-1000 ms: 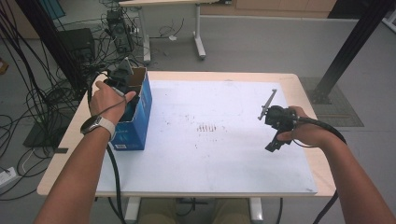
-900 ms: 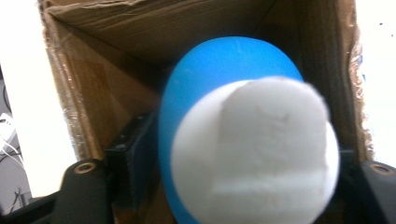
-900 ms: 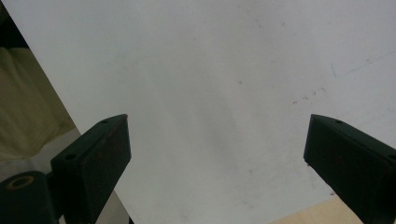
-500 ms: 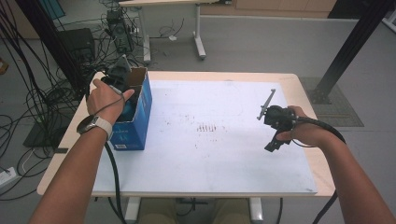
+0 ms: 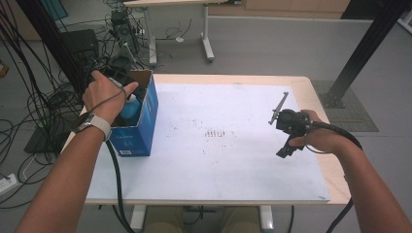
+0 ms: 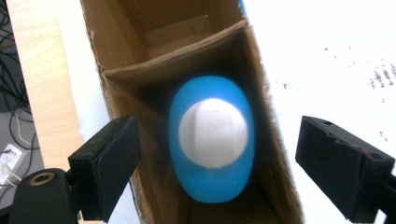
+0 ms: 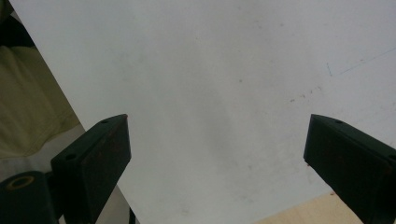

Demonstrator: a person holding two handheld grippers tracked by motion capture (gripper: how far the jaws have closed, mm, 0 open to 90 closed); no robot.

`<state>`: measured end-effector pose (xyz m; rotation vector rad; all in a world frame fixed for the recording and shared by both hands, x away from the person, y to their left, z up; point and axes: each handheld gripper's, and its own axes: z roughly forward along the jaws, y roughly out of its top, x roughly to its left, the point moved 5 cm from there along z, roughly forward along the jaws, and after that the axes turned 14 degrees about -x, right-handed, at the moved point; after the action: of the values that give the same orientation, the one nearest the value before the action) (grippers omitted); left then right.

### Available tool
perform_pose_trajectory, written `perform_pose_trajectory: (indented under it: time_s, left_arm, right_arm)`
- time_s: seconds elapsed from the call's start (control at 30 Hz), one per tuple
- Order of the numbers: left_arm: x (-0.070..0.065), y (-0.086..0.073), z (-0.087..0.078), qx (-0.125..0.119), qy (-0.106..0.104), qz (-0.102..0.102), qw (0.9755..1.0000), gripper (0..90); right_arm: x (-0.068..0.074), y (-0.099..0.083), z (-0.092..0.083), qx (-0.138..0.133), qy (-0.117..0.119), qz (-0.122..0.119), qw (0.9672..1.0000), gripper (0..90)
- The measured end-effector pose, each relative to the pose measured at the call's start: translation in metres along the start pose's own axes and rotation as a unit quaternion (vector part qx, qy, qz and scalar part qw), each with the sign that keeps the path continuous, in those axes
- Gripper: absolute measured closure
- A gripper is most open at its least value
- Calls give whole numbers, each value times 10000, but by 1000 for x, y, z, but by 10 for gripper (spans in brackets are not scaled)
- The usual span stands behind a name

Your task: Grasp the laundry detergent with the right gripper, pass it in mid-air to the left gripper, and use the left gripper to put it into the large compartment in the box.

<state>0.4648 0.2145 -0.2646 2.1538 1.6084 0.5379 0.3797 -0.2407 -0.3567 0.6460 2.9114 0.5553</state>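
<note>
A blue bottle (image 6: 212, 140) with a white cap stands upright in the near compartment of an open cardboard box (image 6: 261, 93), seen from straight above in the left gripper view. My left gripper (image 6: 217, 140) hangs over it; its jaws have just been opening and stand wide of the bottle on both sides, touching nothing. From the high view the box is blue outside (image 5: 138, 128) and sits at the table's left edge, with the bottle (image 5: 130, 108) under my left hand. My right gripper (image 5: 285, 149) hovers open over the white sheet (image 7: 224, 70), nothing between its jaws.
The white sheet (image 5: 218, 160) covers most of the wooden table (image 5: 311, 90), with small dark marks near its middle. The box's far compartment (image 6: 177, 28) holds nothing I can see. Cables and another table's legs lie on the floor beyond.
My left hand has risen a little above the box, with the bottle staying inside. The right hand has kept still.
</note>
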Motion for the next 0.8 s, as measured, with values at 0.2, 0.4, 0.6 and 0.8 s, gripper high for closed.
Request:
perform_pose_trajectory:
  time_s: [0.2, 0.4, 0.6, 0.8]
  left_arm:
    - [-6, 10, -15, -78, -95, 168, 9998, 123]
    - [-17, 23, -35, -194, -252, 418, 9986, 111]
    - [-35, 33, -53, -392, -527, 767, 9949, 102]
    - [-54, 40, -66, -555, -859, 1138, 9882, 83]
  right_arm:
    - [0, -1, -3, -8, -26, -5, 10000, 72]
    - [0, -1, -7, -31, -43, -5, 10000, 70]
    - [1, -2, -8, -51, -45, 18, 10000, 70]
    - [2, -1, -10, -51, -66, 4, 10000, 70]
